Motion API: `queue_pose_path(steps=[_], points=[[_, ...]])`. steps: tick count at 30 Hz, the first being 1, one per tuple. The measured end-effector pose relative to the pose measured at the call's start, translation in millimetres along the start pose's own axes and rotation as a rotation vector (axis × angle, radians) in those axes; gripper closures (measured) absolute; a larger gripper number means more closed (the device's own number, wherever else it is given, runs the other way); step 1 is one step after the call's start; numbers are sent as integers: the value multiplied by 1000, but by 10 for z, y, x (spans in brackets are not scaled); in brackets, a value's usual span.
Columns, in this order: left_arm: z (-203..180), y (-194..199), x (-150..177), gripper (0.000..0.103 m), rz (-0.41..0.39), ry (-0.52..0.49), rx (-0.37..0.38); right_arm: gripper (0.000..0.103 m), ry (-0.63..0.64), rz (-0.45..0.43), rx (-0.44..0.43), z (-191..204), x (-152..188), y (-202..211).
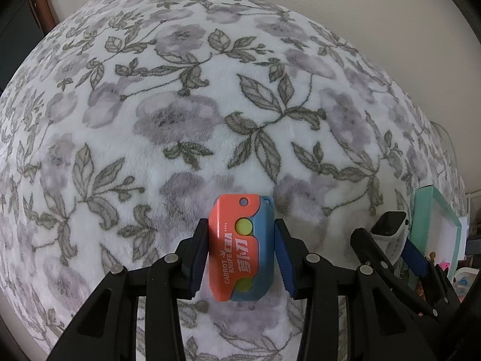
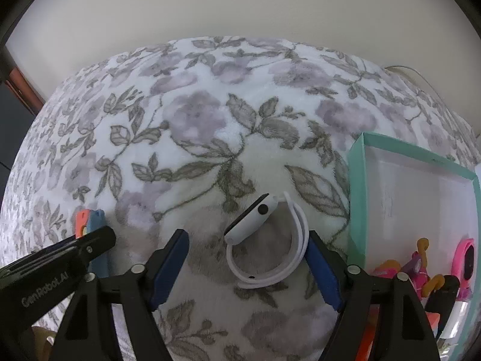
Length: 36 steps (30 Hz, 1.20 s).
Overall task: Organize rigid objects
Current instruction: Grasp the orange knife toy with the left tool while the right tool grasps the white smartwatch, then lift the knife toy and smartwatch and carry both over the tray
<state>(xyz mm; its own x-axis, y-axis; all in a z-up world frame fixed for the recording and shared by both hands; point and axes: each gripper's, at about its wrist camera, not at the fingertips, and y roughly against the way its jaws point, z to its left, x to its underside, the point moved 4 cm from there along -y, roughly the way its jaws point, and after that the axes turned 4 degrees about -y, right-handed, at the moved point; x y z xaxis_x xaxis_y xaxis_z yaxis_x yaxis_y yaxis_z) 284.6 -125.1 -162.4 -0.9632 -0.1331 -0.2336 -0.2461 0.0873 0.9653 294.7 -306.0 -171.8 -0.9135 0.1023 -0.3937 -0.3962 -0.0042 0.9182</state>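
With the left gripper (image 1: 242,258) clamping the carrot knife (image 1: 240,249), the right gripper's (image 2: 246,267) released jaws are straddling the white watch (image 2: 264,240) on the bedspread (image 2: 195,138) and should centre on it before squeezing.

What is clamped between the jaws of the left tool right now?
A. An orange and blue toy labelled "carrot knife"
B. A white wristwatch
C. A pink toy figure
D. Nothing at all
A: in the left wrist view the orange and blue carrot knife toy sits pinched between the left gripper jaws, while the white watch lies on the floral blanket between the right gripper jaws.
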Motion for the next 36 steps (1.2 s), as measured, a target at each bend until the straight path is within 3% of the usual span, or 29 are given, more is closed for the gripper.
queue_pose_path(steps=[6,15,22,28,36], points=[[-59,-26,-3,59,-6,-15,-21,48,-9,-17,38,-56,-21,-1],[-105,-3,-1,60,-19,-6,-29,49,-5,-21,13,-33,48,88],[-202,419,2,60,-98,-29,-26,49,-33,-71,-16,-57,103,509],[-557,947,191,60,-170,-101,21,49,-83,-109,-33,-221,208,980],[-1245,1331,648,59,-209,-256,94,49,-164,-109,49,-833,560,1442]])
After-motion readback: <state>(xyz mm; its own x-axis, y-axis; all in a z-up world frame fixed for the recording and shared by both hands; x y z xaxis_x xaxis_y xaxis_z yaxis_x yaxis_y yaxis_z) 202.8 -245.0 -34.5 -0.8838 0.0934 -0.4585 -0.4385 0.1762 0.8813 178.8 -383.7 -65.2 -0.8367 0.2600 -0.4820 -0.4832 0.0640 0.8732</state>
